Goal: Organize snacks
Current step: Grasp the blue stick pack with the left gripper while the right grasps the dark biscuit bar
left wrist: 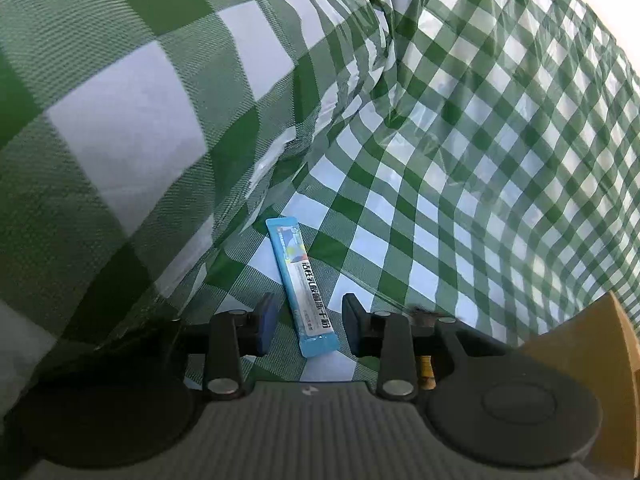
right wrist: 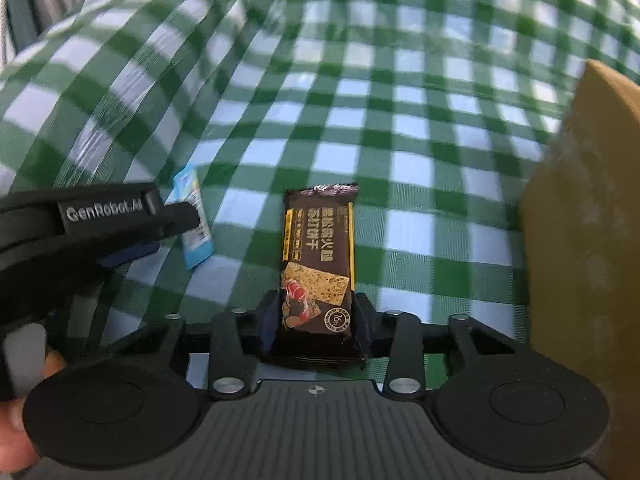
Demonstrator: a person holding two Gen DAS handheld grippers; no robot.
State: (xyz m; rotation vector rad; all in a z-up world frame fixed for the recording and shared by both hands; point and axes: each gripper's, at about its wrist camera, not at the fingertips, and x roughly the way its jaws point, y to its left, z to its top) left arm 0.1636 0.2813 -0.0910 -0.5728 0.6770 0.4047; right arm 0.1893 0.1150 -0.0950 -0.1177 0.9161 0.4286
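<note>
Only right view: right claw point(right wrist: 316, 320) grips cracker pack point(right wrist: 318, 264) | left claw point(left wrist: 310, 324) straddles blue sachet point(left wrist: 302, 288)

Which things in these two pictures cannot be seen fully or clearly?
- Blue stick packet: right wrist view, partly hidden behind the left gripper.
- Cardboard box: cut off by the edge in both views.
- Dark cracker packet: lower end hidden inside the right gripper; small print unreadable.

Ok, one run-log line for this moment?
left gripper: open over blue stick sachet | right gripper: shut on dark cracker pack | surface: green checked cloth | brown box at right
</note>
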